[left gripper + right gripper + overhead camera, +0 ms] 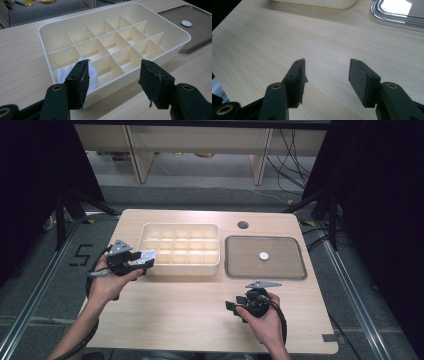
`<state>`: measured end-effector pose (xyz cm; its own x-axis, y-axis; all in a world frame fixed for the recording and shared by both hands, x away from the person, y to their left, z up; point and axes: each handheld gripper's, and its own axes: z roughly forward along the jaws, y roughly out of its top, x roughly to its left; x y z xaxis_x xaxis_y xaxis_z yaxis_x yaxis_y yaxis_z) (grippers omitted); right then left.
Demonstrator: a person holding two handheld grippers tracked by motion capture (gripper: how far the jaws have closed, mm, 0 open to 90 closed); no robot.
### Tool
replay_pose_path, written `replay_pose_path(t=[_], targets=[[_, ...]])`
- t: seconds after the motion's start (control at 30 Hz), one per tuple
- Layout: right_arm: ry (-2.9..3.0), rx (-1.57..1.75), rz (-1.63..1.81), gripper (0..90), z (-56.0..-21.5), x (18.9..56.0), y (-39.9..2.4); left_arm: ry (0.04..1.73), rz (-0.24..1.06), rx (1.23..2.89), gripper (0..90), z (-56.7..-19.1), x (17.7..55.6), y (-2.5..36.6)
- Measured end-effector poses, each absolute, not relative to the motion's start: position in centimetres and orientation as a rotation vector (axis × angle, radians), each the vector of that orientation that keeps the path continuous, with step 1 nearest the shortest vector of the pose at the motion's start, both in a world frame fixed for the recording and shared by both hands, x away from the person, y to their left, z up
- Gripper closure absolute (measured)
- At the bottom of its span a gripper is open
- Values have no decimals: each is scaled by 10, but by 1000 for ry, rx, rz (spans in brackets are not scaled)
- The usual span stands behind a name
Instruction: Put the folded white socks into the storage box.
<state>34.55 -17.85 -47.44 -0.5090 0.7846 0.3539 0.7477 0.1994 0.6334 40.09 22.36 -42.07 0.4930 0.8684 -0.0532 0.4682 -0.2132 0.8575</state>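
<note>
Organizer [180,251] centre frame; tray [265,267] with disc [263,255] to its right. Cloth [93,75] sits in organizer's near-left cell. My left gripper [113,80] beside it, jaws wide, empty. Right gripper [325,75] lower centre, low over bare table [262,45], jaws apart, empty.

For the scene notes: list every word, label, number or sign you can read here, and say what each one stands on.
"5": a dark marking on the grey floor left of the table.
No readable text shows on the divided box, the tray, the white disc or the white item in the box's corner cell.
</note>
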Motion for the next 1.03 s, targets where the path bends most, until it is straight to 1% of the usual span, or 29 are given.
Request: replay_pose_path(t=[0.13, 0.37, 0.47, 0.6, 1.03], targets=[[2380, 1522, 1237, 482, -475, 346, -179, 1100, 576, 1813, 405, -435, 385, 221], [2394, 1519, 1224, 482, -475, 346, -178, 1088, 628, 1754, 413, -459, 361, 221], [2393, 1544, 1222, 482, -475, 346, -178, 1073, 644, 1685, 418, -474, 353, 224], [2385, 1522, 1228, 486, -476, 346, -177, 1065, 666, 1666, 426, -487, 346, 225], [2384, 1534, 1247, 485, -478, 345, -179, 1065, 684, 1605, 419, -511, 338, 226]])
